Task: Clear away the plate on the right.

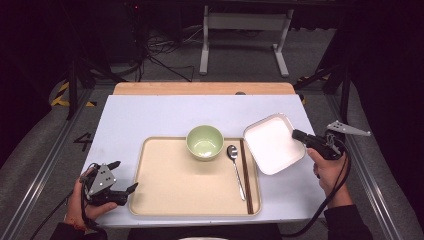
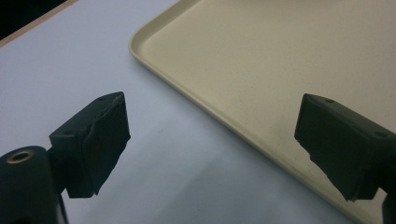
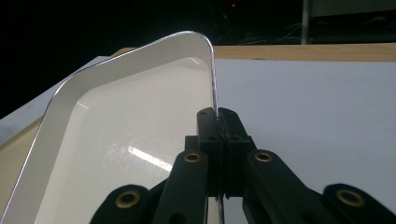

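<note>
Currently the right gripper pinches the rim of a white, square, shallow plate with rounded corners, which looks like hard plastic or melamine. In the high view the plate sits at the right of the pale table, its left edge overlapping the right rim of a beige rectangular tray. It appears tilted, with the gripped side raised. In the right gripper view, the two black jaws are closed together on the plate's thin right edge.

The left gripper rests at the tray's near left corner with its jaws spread wide and nothing between them; the left gripper view shows the tray's rim just ahead.

On the tray stand a light green round bowl, a metal spoon and a pair of dark brown chopsticks lying side by side.

The plate is probably light and stiff, so a single rim grip should carry it. Its glossy surface looks slippery, and held at one edge it may swing or slide from the jaws. It could chip if dropped. A deeper bite over the raised rim, near the middle of one side, seems the safest hold.
</note>
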Available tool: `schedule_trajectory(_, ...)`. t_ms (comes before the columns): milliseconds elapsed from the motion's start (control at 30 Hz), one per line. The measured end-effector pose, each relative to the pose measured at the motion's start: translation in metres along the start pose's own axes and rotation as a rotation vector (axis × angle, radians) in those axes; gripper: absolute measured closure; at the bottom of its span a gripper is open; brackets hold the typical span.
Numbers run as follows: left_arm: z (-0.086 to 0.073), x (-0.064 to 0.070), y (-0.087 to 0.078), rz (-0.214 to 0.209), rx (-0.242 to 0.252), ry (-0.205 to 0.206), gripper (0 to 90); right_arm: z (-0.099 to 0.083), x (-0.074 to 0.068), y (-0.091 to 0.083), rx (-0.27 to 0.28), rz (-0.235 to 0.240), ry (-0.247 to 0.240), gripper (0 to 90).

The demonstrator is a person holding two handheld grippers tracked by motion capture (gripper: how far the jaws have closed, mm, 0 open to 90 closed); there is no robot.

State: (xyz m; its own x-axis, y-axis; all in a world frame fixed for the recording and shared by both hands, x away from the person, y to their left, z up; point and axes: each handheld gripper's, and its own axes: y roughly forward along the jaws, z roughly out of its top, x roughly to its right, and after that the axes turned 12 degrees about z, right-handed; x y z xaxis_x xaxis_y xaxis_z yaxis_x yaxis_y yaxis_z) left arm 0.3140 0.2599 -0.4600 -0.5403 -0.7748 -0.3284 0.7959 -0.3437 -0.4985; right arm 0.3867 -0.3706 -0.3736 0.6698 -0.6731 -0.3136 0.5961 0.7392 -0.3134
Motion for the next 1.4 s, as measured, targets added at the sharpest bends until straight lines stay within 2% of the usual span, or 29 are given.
schedule_trajectory(100, 0.000, 0.000, 0.000, -0.001, -0.001, 0.000, 11.1, 0.003, -0.017, 0.014, -0.029, 0.050, -0.046, 89.9)
schedule_trajectory(133, 0.000, 0.000, 0.000, -0.002, -0.001, 0.001, 11.1, 0.003, -0.017, 0.014, -0.029, 0.050, -0.046, 89.9)
schedule_trajectory(367, -0.001, 0.000, 0.000, -0.004, -0.006, -0.003, 11.0, 0.007, -0.045, 0.040, -0.081, 0.123, -0.108, 90.0)
schedule_trajectory(533, -0.001, 0.000, 0.000, -0.005, -0.007, -0.001, 11.0, 0.006, -0.061, 0.066, -0.146, 0.165, -0.157, 89.9)
schedule_trajectory(733, -0.001, -0.001, 0.000, -0.005, -0.008, -0.002, 11.0, 0.004, -0.081, 0.096, -0.205, 0.220, -0.240, 89.9)
schedule_trajectory(1133, -0.002, -0.001, 0.000, -0.008, -0.006, -0.004, 11.0, -0.005, -0.111, 0.144, -0.313, 0.318, -0.317, 89.9)
schedule_trajectory(1400, -0.003, -0.001, 0.000, -0.005, -0.008, -0.008, 11.0, -0.012, -0.130, 0.170, -0.383, 0.359, -0.370, 89.8)
